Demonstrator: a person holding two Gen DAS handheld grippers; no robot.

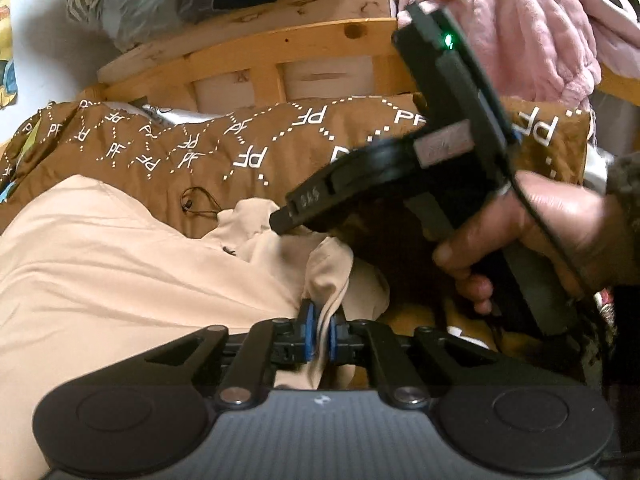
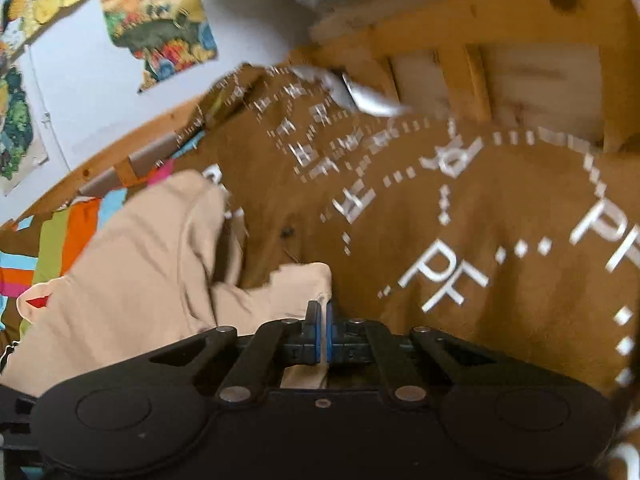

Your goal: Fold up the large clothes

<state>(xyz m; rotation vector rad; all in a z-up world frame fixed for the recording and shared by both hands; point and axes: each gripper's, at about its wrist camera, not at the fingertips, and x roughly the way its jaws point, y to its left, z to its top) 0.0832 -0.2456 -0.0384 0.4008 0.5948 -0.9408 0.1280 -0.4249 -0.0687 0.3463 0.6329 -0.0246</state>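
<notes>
A large beige garment [image 1: 100, 264] lies spread over a brown "PF"-patterned blanket [image 1: 248, 148]. My left gripper [image 1: 321, 328] is shut on a bunched edge of the beige garment at the bottom centre of the left wrist view. The right gripper [image 1: 280, 222] shows in that view at the right, held by a hand, its tip on the same bunched cloth. In the right wrist view my right gripper [image 2: 323, 326] is shut on a corner of the beige garment [image 2: 140, 264], which trails off to the left over the brown blanket [image 2: 460, 220].
A wooden bed frame [image 1: 320, 44] stands behind the blanket. A pink fluffy garment [image 1: 532, 28] hangs over it at the right. A striped colourful sheet [image 2: 60, 236] lies at the left. Posters [image 2: 160, 24] hang on the wall.
</notes>
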